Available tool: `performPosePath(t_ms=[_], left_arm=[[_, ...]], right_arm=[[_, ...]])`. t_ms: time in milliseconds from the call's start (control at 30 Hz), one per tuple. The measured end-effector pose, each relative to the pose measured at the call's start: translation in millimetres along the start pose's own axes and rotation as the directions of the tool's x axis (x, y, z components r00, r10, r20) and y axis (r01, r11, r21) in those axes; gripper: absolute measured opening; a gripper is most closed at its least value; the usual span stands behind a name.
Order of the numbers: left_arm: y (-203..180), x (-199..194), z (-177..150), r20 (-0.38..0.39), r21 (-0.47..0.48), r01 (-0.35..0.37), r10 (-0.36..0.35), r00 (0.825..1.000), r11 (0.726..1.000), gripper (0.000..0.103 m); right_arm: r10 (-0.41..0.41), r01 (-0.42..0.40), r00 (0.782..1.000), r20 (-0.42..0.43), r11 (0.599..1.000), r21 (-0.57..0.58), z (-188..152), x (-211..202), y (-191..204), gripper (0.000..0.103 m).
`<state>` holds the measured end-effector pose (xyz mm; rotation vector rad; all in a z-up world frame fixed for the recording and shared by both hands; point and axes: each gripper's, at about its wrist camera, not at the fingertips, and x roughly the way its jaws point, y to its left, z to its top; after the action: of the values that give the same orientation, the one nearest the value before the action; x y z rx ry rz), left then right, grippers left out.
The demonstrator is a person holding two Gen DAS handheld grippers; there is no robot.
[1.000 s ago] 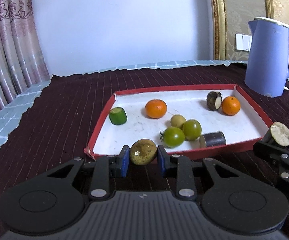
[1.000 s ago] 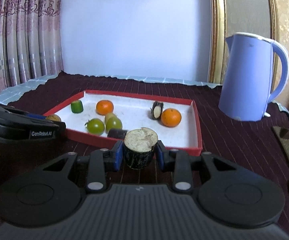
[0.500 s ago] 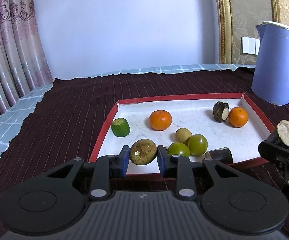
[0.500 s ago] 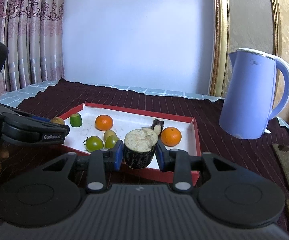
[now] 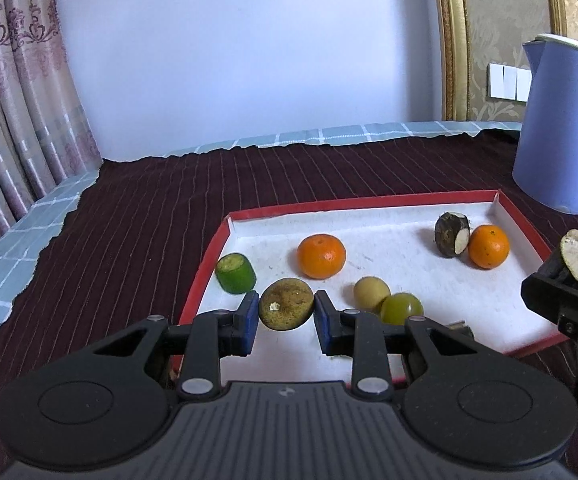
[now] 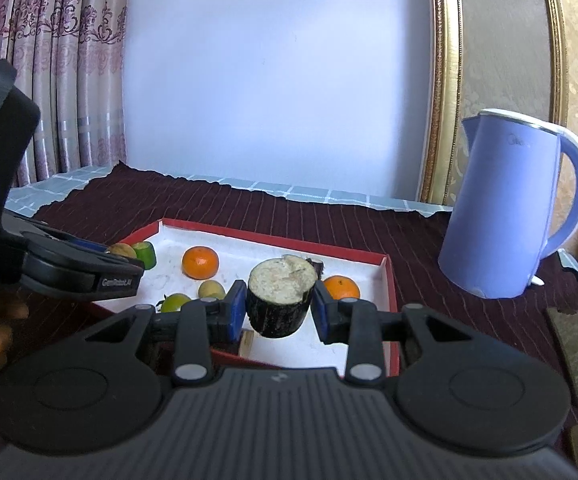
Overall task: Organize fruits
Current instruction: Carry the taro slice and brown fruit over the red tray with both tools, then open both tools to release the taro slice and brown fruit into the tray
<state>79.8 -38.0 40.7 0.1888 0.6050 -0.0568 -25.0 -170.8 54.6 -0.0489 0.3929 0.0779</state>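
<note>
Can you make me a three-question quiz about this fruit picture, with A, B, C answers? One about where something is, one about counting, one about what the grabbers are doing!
1. Where is the blue kettle?
A. inside the red tray
B. on the dark cloth, outside the tray
C. in a gripper

2. How many oranges lie in the red tray?
A. one
B. two
C. four

3. What is the left hand-held gripper doing?
A. clamping a brownish round fruit
B. hanging open
C. holding the kettle

Answers: B, the kettle stands past the tray's rim. B, one orange sits mid-tray and another orange near the right wall. A, the brownish round fruit sits between its blue pads.
</note>
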Motion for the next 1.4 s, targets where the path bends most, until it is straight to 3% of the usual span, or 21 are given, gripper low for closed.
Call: performPosePath(t_ms=[800, 1400], left_arm=[[-15, 60, 33, -0.058, 0.035, -0.016, 0.018, 0.998, 0.999, 0.029], [-30, 80, 42, -0.06, 0.062, -0.019, 0.023, 0.998, 0.998, 0.029]], right_arm=[[-0.042, 0.045, 0.996, -0.083, 0.998, 0.039, 18, 71, -24, 0.032], [-0.082, 0.09, 0.99, -0.118, 0.993, 0.072, 15, 98, -37, 0.035]])
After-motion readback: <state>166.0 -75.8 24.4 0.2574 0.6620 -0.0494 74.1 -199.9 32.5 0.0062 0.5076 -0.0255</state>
